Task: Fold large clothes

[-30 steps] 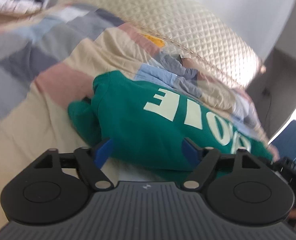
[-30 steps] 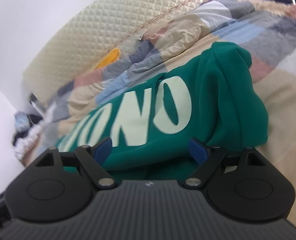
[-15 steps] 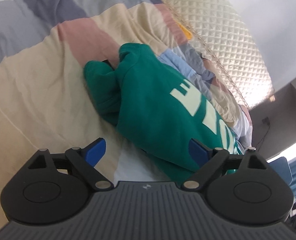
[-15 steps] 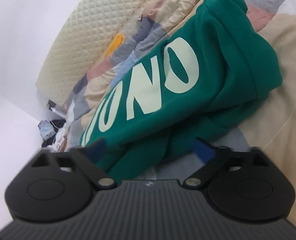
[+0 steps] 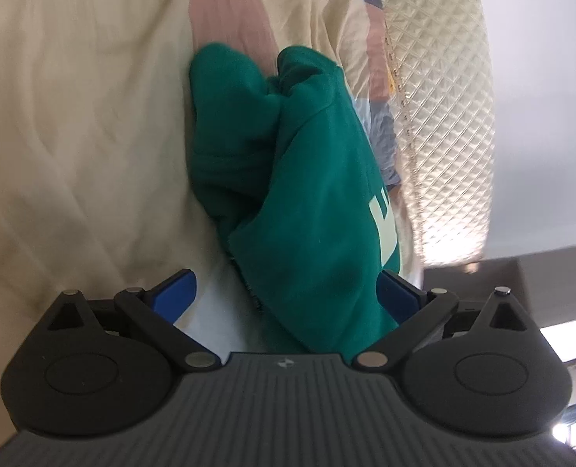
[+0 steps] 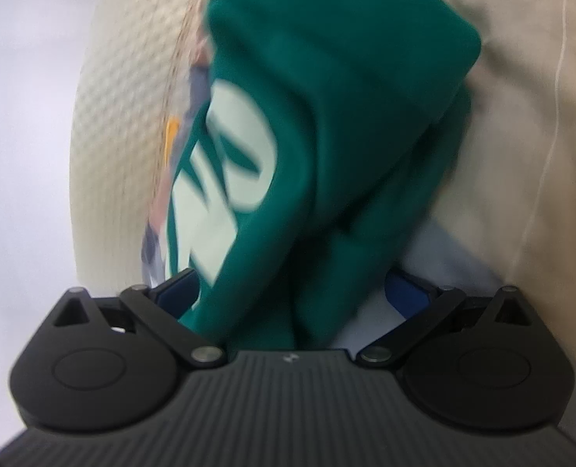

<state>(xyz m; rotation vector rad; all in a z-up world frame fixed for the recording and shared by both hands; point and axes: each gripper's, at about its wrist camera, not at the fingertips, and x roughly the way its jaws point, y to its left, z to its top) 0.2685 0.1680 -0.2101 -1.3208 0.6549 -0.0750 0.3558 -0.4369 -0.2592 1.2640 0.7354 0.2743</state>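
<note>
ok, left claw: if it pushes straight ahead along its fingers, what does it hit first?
Most likely the green sweatshirt: its folded edge already lies between the open fingers of the left claw, toward the right-hand one. Depth is unclear; the bedsheet lies underneath.

Deep green sweatshirt [image 5: 307,179] with pale mint lettering. Cream, pink and grey-blue patchwork bedcover [image 5: 73,116]. Cream diamond-quilted headboard [image 5: 443,97]. Black claw [image 5: 286,295] bodies, ribbed grey housing, blue fingertips [image 5: 175,292].
</note>
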